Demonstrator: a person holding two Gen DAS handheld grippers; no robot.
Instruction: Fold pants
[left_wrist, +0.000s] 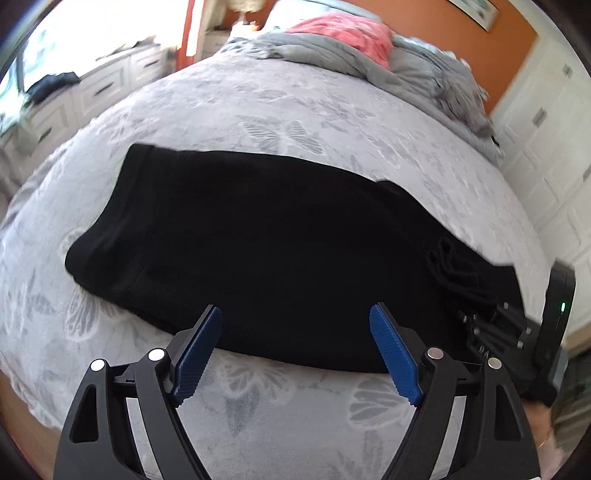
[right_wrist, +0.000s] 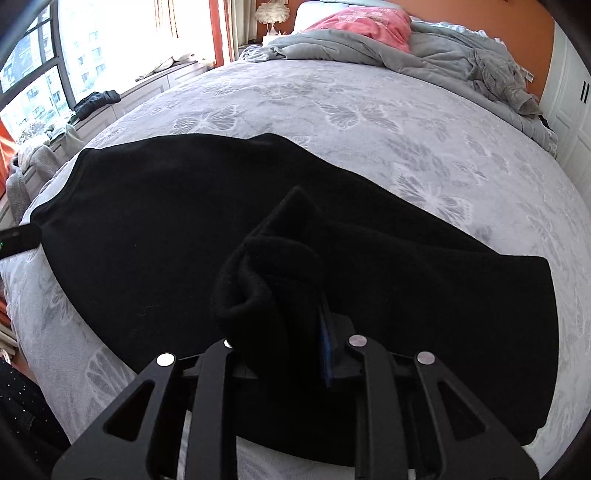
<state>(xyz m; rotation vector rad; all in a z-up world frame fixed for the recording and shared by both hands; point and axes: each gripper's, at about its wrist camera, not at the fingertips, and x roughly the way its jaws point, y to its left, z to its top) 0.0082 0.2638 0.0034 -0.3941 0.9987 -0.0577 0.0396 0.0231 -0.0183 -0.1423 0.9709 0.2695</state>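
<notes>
Grey butterfly-print bedspread (left_wrist: 295, 110) carries your soft, limp black fleece pants (left_wrist: 258, 240), laid flat. Left gripper (left_wrist: 296, 347) gapes empty; right gripper (right_wrist: 280, 332) pinches a bunched hem. Grip doubled edges.

Strong daylight pours in from the window (right_wrist: 44, 70) at the upper left of both views, blown out to white in the left wrist view. The grey butterfly-print bedspread (left_wrist: 295, 110) is evenly lit, with soft shadows. The black fleece pants (left_wrist: 258, 240) read almost as a flat dark mass, their folds barely showing. Fisheye distortion bows the bed and darkens the corners. The left wrist view is slightly smeared toward its right edge.
</notes>
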